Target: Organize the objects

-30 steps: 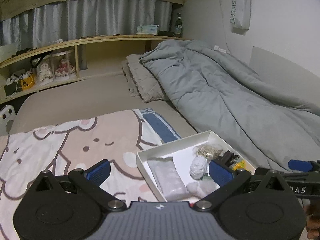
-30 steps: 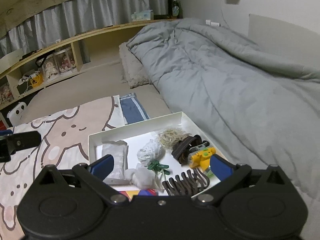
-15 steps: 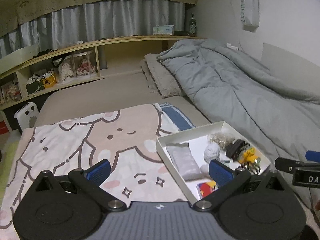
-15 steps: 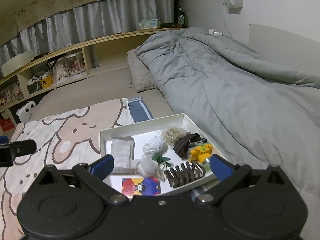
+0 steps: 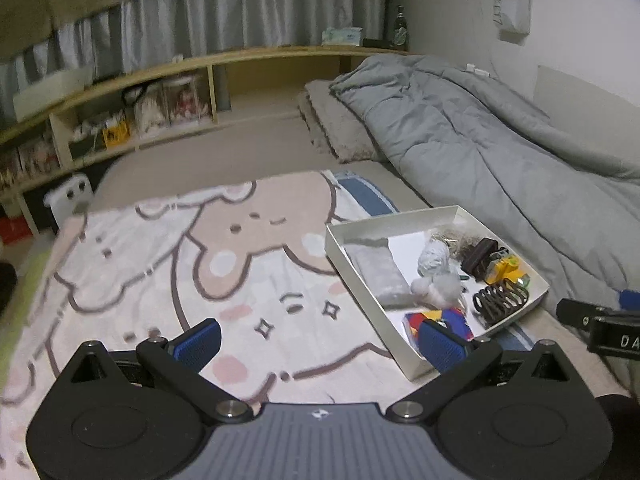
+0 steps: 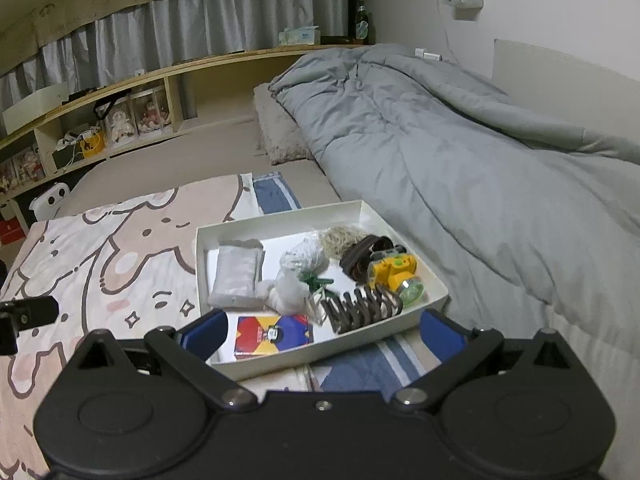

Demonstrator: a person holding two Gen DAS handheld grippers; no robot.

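A shallow white cardboard tray (image 6: 404,316) crammed with small items sits on a cartoon-print blanket (image 6: 120,264) at twelve o'clock of the right gripper (image 6: 322,332), its long axis running from seven toward one o'clock; a brown coiled hair clip (image 6: 362,307), a yellow toy camera (image 6: 394,271) and a red-and-blue card pack (image 6: 274,333) lie nearest. Both the right gripper and the left gripper (image 5: 318,340) hover spread wide, empty. Judged best: pick the hair clip first, descending across its coils, at the tray's near edge beside a grey quilt (image 6: 460,152)

Two matte-black grippers (image 5: 318,342) (image 6: 322,334) — blue finger pads (image 5: 198,338), silver screws, round hubs — one grey-ribbed centre.
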